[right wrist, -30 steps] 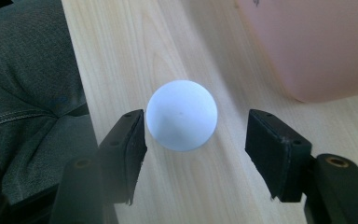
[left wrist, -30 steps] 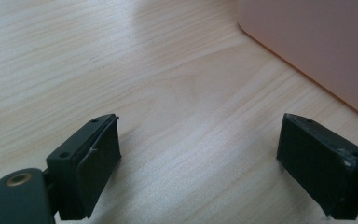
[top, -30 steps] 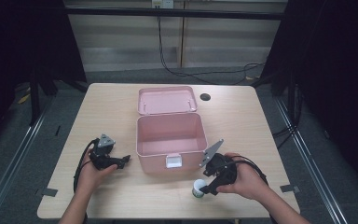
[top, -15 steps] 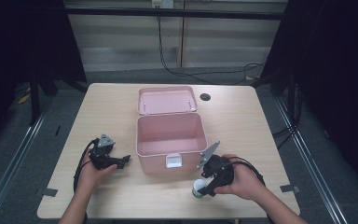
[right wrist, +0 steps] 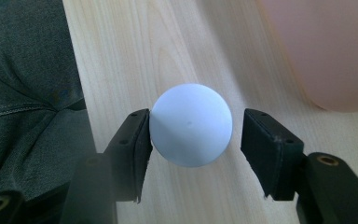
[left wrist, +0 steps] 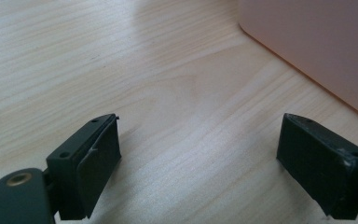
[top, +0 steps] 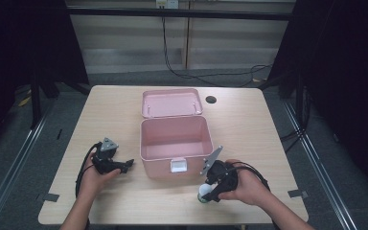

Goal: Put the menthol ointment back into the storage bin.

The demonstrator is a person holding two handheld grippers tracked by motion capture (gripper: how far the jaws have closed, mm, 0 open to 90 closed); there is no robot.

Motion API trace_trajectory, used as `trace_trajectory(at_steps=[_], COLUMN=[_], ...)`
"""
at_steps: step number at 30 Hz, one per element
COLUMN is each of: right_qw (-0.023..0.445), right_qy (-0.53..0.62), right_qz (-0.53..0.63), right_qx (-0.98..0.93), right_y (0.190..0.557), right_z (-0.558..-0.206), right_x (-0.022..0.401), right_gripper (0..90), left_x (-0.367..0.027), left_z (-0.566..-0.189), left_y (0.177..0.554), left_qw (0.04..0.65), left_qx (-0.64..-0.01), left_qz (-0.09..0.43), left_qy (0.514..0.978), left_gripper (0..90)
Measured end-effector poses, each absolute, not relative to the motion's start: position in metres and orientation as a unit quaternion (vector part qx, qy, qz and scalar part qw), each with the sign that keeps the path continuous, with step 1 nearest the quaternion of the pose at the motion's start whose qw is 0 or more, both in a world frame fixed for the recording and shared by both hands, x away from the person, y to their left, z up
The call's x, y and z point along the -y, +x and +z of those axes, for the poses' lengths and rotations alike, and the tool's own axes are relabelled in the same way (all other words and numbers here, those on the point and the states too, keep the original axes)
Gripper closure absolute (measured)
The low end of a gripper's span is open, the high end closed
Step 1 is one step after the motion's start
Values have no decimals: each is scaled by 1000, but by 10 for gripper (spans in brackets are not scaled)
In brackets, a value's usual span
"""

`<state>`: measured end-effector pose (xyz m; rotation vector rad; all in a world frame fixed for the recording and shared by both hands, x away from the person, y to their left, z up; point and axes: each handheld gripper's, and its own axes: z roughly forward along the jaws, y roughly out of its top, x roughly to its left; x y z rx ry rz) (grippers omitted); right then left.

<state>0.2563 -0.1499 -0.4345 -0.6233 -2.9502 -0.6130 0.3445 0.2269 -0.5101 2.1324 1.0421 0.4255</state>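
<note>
1. Closing in on the white ball [right wrist: 190, 124], the right gripper [right wrist: 193, 140] has been narrowing its jaws over the last moment. One pad touches the ball's side, the other is a small gap away, so it's not clamped yet.
2. Compared with a second ago, the right hand sits a bit lower and closer to the table's near edge in the high view, right gripper [top: 210, 191] tipped down over the ball [top: 204, 193].
3. Left gripper [left wrist: 200, 163] hasn't budged: jaws spread wide, nothing between them, just bare table [left wrist: 168, 70].
4. Just beyond the right gripper is the front wall of the pink box [top: 175, 143], lid thrown back. The left gripper [top: 124, 166] is just beside the box's left wall.
5. Hard to see: from above the ball is mostly hidden under the gripper. The box [right wrist: 326, 51] is a blurry, cut-off pink corner in the right gripper view.
</note>
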Motion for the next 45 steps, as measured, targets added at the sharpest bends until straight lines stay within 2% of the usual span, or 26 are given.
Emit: trace_trajectory(at_steps=[13, 32, 45], right_qw=[37, 41, 48], right_qy=[-187, -187, -214], right_qz=[-190, -176, -175], right_qx=[963, 965, 960], right_y=[258, 259, 266], right_z=[-436, -432, -412], right_x=[145, 144, 152], right_gripper=[495, 506, 507], left_x=[-228, -228, -228], left_z=[-510, -510, -510], left_y=[345, 345, 345], left_qw=[354, 355, 353], left_qx=[-401, -404, -402], left_qz=[166, 165, 166], left_qy=[828, 827, 828], left_gripper=[127, 127, 127])
